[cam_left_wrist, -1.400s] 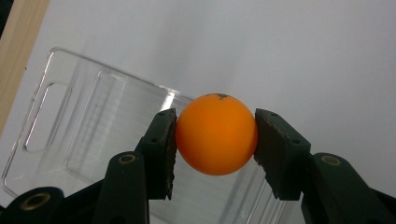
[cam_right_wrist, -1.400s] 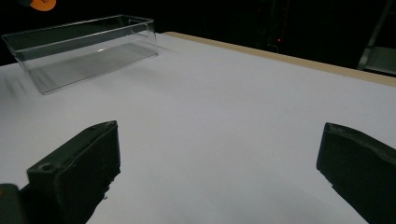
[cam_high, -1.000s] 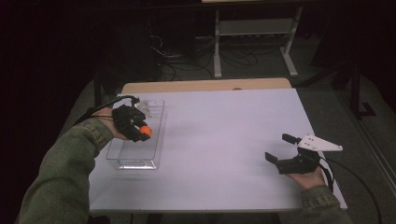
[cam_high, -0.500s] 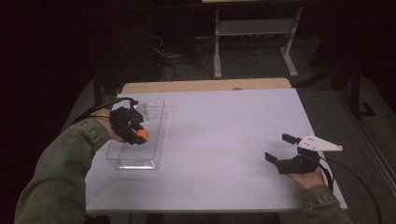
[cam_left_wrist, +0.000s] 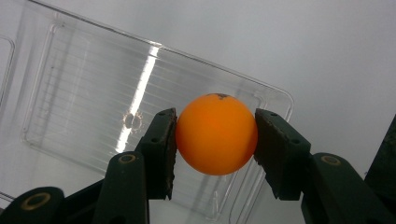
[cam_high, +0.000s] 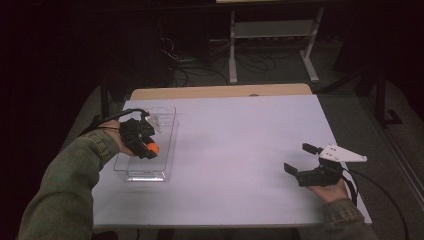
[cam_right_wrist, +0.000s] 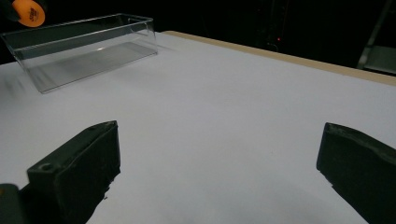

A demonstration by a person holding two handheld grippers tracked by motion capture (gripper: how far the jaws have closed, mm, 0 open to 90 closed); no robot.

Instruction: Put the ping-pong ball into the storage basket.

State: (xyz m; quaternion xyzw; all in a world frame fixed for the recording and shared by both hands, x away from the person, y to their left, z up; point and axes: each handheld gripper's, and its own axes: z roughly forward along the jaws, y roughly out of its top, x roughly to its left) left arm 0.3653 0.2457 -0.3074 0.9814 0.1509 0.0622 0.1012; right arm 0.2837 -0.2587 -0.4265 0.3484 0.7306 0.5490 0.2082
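An orange ball [cam_left_wrist: 216,134] is clamped between the jaws of my left gripper [cam_high: 150,150], which hangs over the near part of a clear plastic tray [cam_high: 169,125] at the table's left. From above the ball [cam_high: 153,148] shows as a small orange spot over the tray floor [cam_left_wrist: 84,98]. My right gripper [cam_high: 300,160] rests low near the table's front right, jaws wide apart with only white tabletop between them. In the right gripper view the clear tray [cam_right_wrist: 84,42] stands far off at the upper left, with the orange ball [cam_right_wrist: 29,12] above its corner.
The white tabletop [cam_high: 240,145] stretches bare between the two grippers. A wooden strip [cam_high: 220,91] runs along the far edge. Behind the table stand a metal shelf frame [cam_high: 272,30] and cables on a dark floor.
My left gripper has moved slightly nearer and left over the tray, still holding the ball. The right gripper has stayed where it was.
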